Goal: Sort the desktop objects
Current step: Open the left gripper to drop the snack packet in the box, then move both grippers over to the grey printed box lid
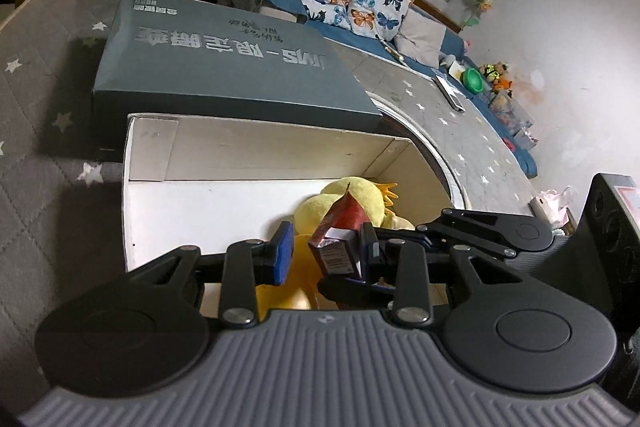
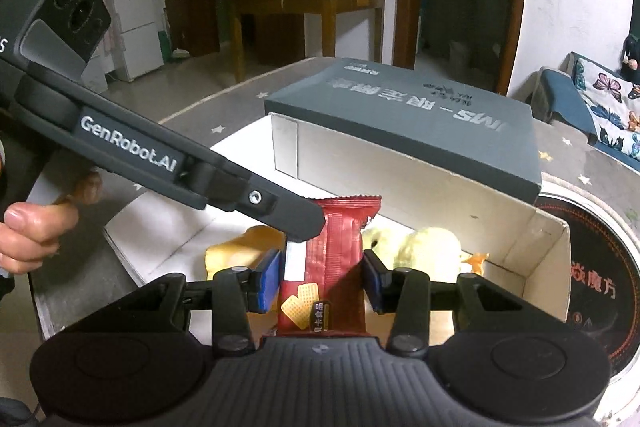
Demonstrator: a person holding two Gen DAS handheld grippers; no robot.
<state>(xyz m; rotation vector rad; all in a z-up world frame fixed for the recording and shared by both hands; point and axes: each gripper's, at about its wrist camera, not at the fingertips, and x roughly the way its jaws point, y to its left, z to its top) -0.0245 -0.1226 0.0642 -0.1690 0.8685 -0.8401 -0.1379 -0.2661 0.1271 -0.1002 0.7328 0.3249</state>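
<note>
Grippers: two; left gripper (image 1: 326,251) spread, right gripper (image 2: 322,277) pinching one red snack packet (image 2: 340,263).
Box (image 2: 420,179): one, white, open.
Plush duck (image 1: 360,199): one, at 12 o'clock inside.

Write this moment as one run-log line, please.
right gripper: shut on red snack packet | left gripper: open around packet | packet: above white box | box: yellow plush inside
</note>
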